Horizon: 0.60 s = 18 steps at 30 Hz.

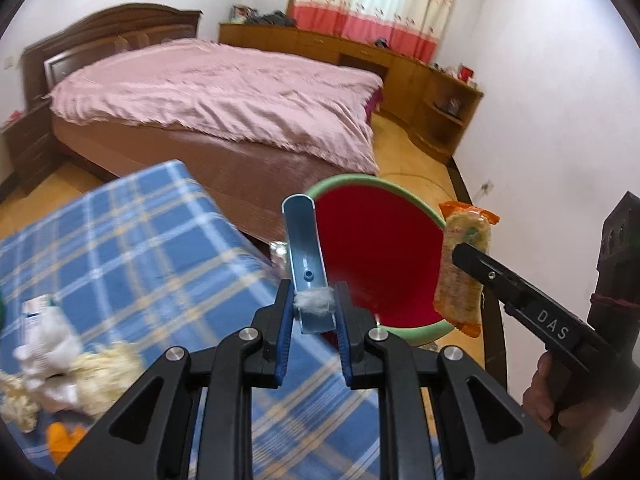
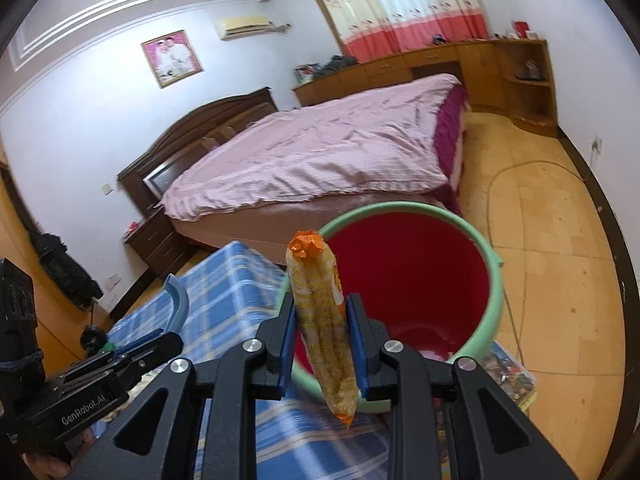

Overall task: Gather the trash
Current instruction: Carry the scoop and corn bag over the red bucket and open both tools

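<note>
Both tools are loaded, my left tool point(image 1: 314, 312) pinching a blue plastic strip point(image 1: 306, 264) and my right tool point(image 2: 322, 332) a snack packet point(image 2: 324, 320), so next I carry them ahead over the bin point(image 2: 494, 292) and let go.

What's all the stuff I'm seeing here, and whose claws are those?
Bucket: one, green outside, red inside, on the floor beside the checked surface.
Snack packet: one, orange and yellow, upright in the right claw.
Blue plastic strip: one, curved, with white fluff, in the left claw.
Checked cloth: one, blue, under the trash.
Trash pile: several white, yellow and orange scraps on the cloth.
Bed: one, pink cover, behind.
Curtain: cream and red, far wall.
Left claw: black, handheld, shut.
Right claw: black, handheld, shut.
</note>
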Available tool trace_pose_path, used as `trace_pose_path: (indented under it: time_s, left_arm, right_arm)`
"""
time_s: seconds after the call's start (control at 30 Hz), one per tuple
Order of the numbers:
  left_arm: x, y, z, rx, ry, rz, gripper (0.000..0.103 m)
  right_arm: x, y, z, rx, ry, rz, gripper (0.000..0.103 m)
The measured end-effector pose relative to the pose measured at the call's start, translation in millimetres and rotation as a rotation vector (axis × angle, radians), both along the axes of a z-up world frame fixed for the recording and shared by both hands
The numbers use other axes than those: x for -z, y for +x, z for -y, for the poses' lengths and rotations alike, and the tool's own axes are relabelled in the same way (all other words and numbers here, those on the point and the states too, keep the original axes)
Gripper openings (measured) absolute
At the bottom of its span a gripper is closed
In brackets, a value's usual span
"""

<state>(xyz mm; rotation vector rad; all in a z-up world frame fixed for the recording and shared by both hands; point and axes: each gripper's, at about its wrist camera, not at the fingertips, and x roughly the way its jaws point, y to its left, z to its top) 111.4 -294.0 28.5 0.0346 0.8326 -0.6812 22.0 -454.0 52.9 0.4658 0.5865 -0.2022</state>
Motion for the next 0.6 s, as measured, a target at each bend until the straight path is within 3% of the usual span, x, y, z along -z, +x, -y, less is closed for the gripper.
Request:
trace_pose_path:
  time_s: [0.4, 0.5, 0.6]
  left_arm:
    - [26, 17, 54, 0.061, 0.030, -0.035, 0.020]
    - [28, 20, 56, 0.056, 0.035, -0.035, 0.032]
    - [28, 22, 53, 0.038, 0.037, -0.036, 0.032]
  right_arm:
    - [36, 14, 46, 0.056, 0.037, -0.061, 0.027]
    - [40, 15, 49, 0.061, 0.046, -0.067, 0.028]
    - [43, 16, 51, 0.067, 0.056, -0.070, 0.028]
